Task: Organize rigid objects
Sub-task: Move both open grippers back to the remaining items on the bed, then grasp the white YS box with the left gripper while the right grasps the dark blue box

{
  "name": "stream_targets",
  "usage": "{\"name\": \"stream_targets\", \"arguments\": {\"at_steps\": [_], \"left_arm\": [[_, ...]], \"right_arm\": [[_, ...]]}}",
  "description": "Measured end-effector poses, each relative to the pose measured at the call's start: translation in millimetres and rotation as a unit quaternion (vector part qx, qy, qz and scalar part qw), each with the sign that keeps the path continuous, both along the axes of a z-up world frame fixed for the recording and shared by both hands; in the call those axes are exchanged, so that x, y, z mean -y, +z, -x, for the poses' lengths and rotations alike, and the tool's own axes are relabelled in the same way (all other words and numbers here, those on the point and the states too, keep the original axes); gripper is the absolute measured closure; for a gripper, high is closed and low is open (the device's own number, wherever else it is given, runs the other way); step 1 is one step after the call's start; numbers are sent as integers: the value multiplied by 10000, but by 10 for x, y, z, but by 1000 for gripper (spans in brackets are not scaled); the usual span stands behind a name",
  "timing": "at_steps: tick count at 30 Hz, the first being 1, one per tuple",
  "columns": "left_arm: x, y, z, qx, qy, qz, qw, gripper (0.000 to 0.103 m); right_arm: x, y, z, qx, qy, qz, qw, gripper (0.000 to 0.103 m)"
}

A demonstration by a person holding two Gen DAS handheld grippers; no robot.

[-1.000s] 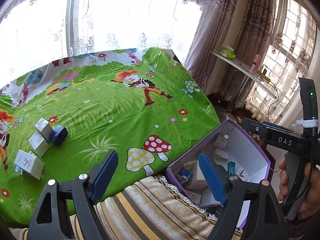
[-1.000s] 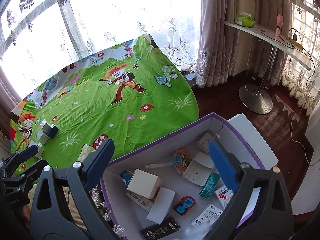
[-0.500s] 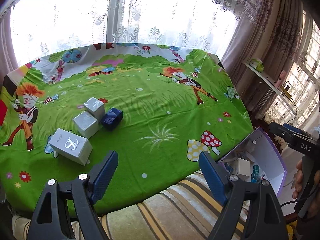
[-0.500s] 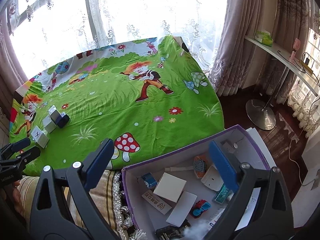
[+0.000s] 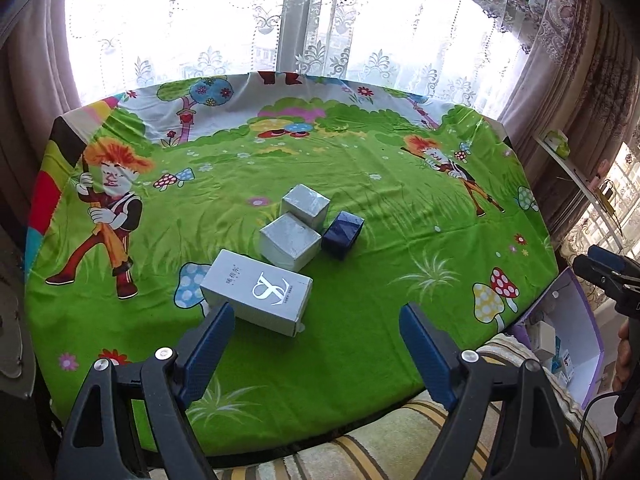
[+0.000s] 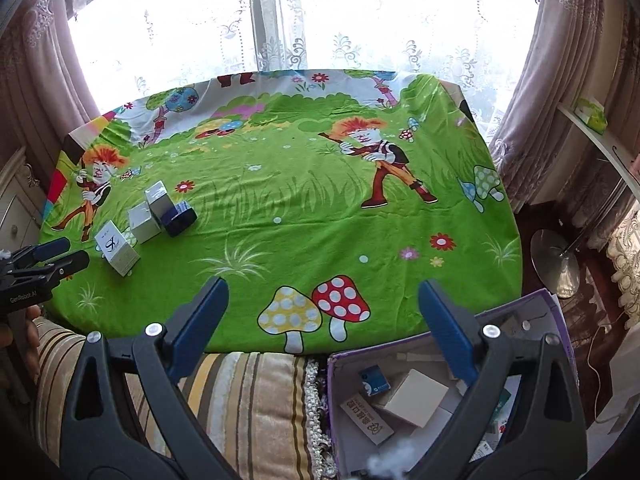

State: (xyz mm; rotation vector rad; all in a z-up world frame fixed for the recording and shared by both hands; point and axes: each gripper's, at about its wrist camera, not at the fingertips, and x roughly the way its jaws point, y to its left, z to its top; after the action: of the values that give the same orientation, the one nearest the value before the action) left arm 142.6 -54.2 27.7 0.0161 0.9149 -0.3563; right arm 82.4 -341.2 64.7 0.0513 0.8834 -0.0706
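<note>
We counted four boxes on the counter: one long grey box (image 5: pixel 258 292) with a logo, two silver cube boxes (image 5: pixel 290 242) (image 5: pixel 306 208), and one dark blue box (image 5: pixel 342 234). One purple bin (image 6: pixel 558 312) held several small packages, too jumbled to count.

A lived-in room of a home: a table under a bright cartoon-print tablecloth (image 5: pixel 360 280) stands before a tall window hung with lace sheers (image 5: pixel 360 40) and patterned mauve drapes (image 6: pixel 560 60), with a striped plush cushion (image 6: pixel 248 400) at its near edge and a wall shelf (image 6: pixel 600 140) alongside.
</note>
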Motion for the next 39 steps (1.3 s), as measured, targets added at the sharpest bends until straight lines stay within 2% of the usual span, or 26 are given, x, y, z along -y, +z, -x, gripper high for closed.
{"name": "stream_targets", "arguments": {"at_steps": [4, 9, 21, 33, 36, 38, 39], "left_arm": [[-65, -87, -119, -22, -50, -203, 9998, 14], [-79, -194, -250, 14, -152, -509, 9986, 0], [-138, -503, -557, -330, -222, -731, 9965, 0], [-131, -728, -723, -605, -396, -708, 9949, 0], [-117, -763, -726, -605, -464, -726, 9944, 3], [-117, -779, -727, -631, -497, -690, 9944, 12], [-120, -783, -723, -634, -492, -679, 9945, 13]], "right_arm": [[-195, -62, -166, -80, 311, -22, 9995, 6], [-389, -138, -364, -192, 601, 42, 9980, 6], [-865, -445, -885, -577, 1336, 181, 9892, 6], [-1354, -842, -1389, -868, 2455, 537, 9640, 6], [-1440, -949, -1511, -949, 2632, 665, 9577, 6], [-1487, -1001, -1579, -966, 2760, 688, 9538, 6], [-1503, -1026, -1609, -977, 2791, 709, 9526, 6]]}}
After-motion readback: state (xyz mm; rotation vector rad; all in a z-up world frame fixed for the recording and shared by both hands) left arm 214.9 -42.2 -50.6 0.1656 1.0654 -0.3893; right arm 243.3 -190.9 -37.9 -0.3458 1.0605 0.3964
